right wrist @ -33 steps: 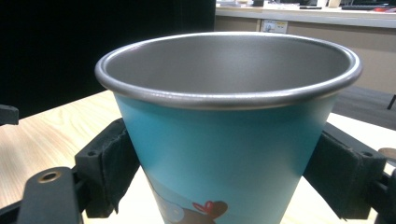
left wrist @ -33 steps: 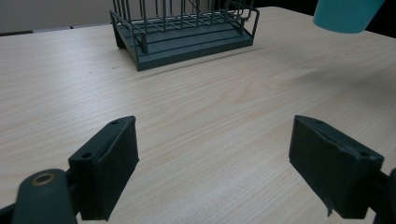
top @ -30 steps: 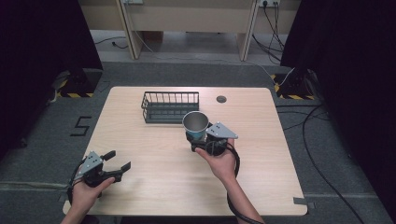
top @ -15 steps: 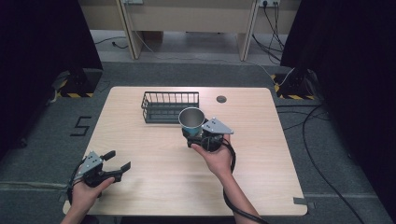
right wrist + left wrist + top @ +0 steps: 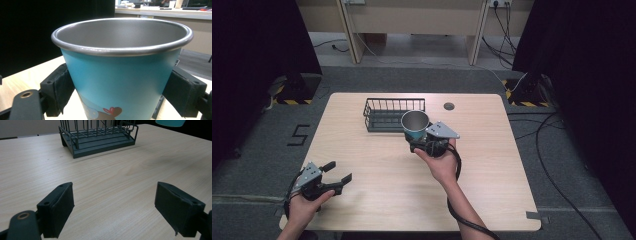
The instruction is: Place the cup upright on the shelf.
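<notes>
Right gripper view puts the cup (image 5: 122,67) square in front of you: a teal body that tapers downward, a rolled grey metal rim, a dull metal inside, and a dark brown printed figure with a small red mark at the lower centre of the frame. Your right gripper (image 5: 120,93) has its jaws clenched on the cup's sides, one black pad against each flank, and the cup stands upright with its mouth up.

High view shows that cup (image 5: 415,125) just above the middle of the frame, held over the worktop (image 5: 492,165) at the near right corner of the black wire rack (image 5: 387,114), its rim overlapping the rack's edge. Your right gripper (image 5: 419,142) sits just below it. Your left gripper (image 5: 337,172) is at the lower left of the frame, well apart from the cup, jaws released and spread with nothing between them.
</notes>
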The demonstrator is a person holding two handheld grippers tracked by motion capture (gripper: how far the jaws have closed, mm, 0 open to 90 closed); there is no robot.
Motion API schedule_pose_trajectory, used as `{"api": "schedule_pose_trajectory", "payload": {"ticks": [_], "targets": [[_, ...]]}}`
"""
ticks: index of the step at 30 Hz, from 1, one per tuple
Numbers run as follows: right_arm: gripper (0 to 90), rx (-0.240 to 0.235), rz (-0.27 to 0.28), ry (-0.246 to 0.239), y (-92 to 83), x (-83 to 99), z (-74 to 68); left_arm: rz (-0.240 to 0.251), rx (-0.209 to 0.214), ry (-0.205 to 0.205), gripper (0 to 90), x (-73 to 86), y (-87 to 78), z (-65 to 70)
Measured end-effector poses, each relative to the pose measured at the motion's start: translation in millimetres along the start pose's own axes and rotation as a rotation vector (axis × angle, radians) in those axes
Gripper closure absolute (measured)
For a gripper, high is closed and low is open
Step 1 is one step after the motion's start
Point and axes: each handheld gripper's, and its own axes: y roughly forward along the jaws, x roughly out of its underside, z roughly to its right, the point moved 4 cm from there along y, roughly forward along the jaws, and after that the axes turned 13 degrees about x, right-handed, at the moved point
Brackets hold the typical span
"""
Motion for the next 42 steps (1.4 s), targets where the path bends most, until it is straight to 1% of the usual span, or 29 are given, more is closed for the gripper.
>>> {"api": "schedule_pose_trajectory", "payload": {"ticks": [13, 20, 30, 37, 42], "targets": [[17.4, 0.007, -0.004, 0.027, 10.8, -4.6, 0.7, 0.002, 0.0, 0.001, 15.1, -0.2, 0.4, 0.1], [17.4, 0.007, -0.002, 0.023, 15.8, -9.2, -0.6, 0.001, 0.001, 0.001, 15.1, -0.2, 0.3, 0.1], [17.4, 0.024, 0.005, 0.028, 25.9, -16.1, 2.5, 0.003, 0.001, -0.002, 15.2, -0.1, 0.5, 0.0], [17.4, 0.034, -0.001, 0.039, 32.9, -18.7, 5.6, 0.002, 0.001, -0.003, 15.1, -0.1, 0.5, 0.0], [17.4, 0.035, -0.002, 0.037, 35.9, -21.2, 5.9, 0.002, 0.001, -0.003, 15.1, 0.1, 0.8, -0.1]]}}
